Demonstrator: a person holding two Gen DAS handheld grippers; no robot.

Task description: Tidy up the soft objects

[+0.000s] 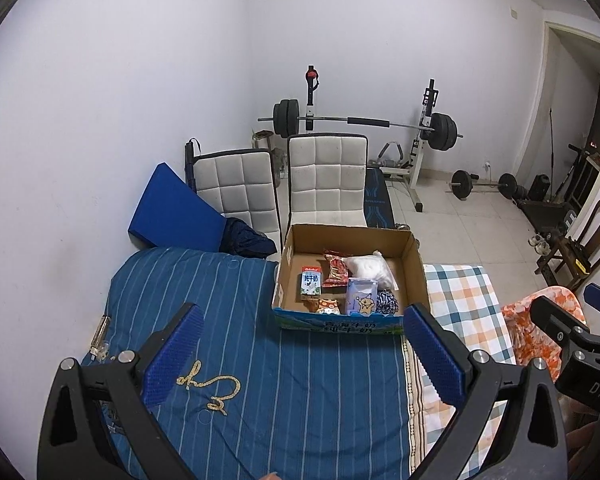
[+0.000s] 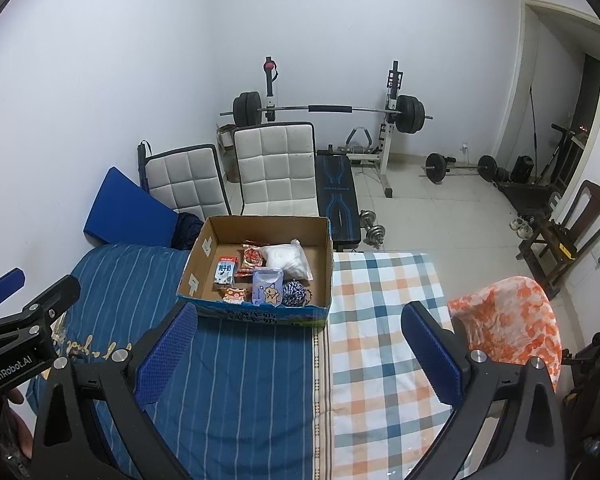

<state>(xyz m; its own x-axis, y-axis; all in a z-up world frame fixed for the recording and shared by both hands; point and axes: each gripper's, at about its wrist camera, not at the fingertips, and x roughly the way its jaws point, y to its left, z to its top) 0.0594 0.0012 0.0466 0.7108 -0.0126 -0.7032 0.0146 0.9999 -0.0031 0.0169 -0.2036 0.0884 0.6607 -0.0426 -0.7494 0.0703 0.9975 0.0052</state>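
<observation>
An open cardboard box (image 1: pixel 416 264) (image 2: pixel 326 264) sits on the bed at its far edge. Inside lie a white stuffed bag (image 1: pixel 370 268) (image 2: pixel 286 258), a red snack packet (image 1: pixel 335 270) (image 2: pixel 251 258), a milk carton (image 1: pixel 310 282) (image 2: pixel 225 272), a pale tissue pack (image 1: pixel 361 296) (image 2: pixel 267 286), a blue-and-white yarn ball (image 1: pixel 387 302) (image 2: pixel 294 294) and a small orange packet (image 1: pixel 327 306) (image 2: pixel 233 295). My left gripper (image 1: pixel 300 356) hangs open above the blue striped sheet (image 1: pixel 300 380), short of the box. My right gripper (image 2: pixel 300 352) is open too, over the seam with the checked sheet (image 2: pixel 380 340).
An orange-and-white blanket (image 2: pixel 508 320) (image 1: pixel 540 328) is draped at the bed's right edge. Two white padded chairs (image 2: pixel 276 168) and a blue cushion (image 2: pixel 128 208) stand behind the bed. A barbell rack (image 2: pixel 328 110), weights and a wooden chair (image 2: pixel 572 232) fill the tiled floor beyond.
</observation>
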